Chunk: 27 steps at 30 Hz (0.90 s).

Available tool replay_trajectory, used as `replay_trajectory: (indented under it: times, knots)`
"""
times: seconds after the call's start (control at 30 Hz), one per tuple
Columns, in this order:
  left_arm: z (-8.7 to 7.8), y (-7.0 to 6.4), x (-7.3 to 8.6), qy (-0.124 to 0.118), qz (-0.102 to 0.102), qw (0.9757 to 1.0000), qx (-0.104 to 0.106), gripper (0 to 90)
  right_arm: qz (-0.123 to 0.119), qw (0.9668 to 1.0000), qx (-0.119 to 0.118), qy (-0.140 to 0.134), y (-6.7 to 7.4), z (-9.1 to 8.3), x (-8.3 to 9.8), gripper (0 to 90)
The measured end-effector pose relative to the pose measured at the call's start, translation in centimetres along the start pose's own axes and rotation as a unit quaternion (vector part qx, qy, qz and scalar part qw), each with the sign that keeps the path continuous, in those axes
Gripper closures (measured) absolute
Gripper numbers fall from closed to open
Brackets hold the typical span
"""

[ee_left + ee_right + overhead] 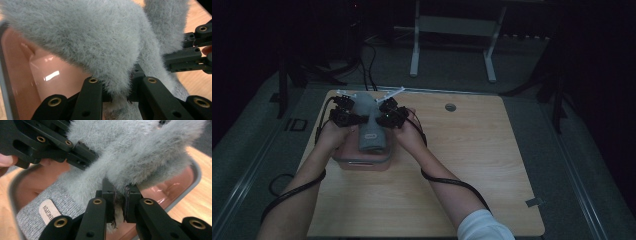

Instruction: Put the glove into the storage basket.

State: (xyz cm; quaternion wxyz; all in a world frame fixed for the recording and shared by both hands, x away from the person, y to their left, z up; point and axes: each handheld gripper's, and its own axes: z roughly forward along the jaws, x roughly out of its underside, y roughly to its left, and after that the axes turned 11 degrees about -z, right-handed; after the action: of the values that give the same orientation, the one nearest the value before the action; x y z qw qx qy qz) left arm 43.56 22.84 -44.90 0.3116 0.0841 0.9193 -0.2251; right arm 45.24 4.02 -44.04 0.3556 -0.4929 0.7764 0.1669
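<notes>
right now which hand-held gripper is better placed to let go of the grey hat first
Left, probably: both are shut on the grey fuzzy hat, but the left hand-held gripper hangs over the pink container; the right hand-held gripper grips near its rim.

Your high view looks forward and down on the whole counter point(472, 165) from well back. Both tool views sit close in, facing each other across the same grey furry hat point(100, 42) and pink tub point(175, 187).
</notes>
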Motion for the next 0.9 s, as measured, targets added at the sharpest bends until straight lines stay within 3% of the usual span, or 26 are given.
replay_trajectory:
  times: [0.27,0.47,0.6,0.67,0.73,0.9]
  knots:
    - [2.7,1.3,0.7,0.037,-0.009,0.9988,-0.03,78.7,0.007,0.9992,0.006,0.038,0.2,3.3,1.0,82.0]
    - [4.5,1.8,1.2,0.071,-0.012,0.9959,-0.054,78.3,0.0,0.9968,0.01,0.079,0.5,5.3,1.5,79.6]
    - [5.4,1.9,1.2,0.092,-0.007,0.9932,-0.071,78.0,-0.011,0.9957,0.01,0.092,0.7,5.5,1.2,73.0]
    - [5.8,2.1,1.3,0.1,-0.014,0.9925,-0.07,77.3,-0.006,0.9956,0.002,0.093,0.6,5.4,1.2,67.4]
    - [6.1,2.2,1.5,0.108,-0.008,0.9909,-0.08,76.5,-0.006,0.9959,-0.003,0.09,0.5,5.2,1.3,64.7]
    - [6.3,2.0,1.5,0.091,-0.014,0.9926,-0.079,69.5,-0.002,0.9972,-0.018,0.072,0.5,4.5,1.3,58.2]
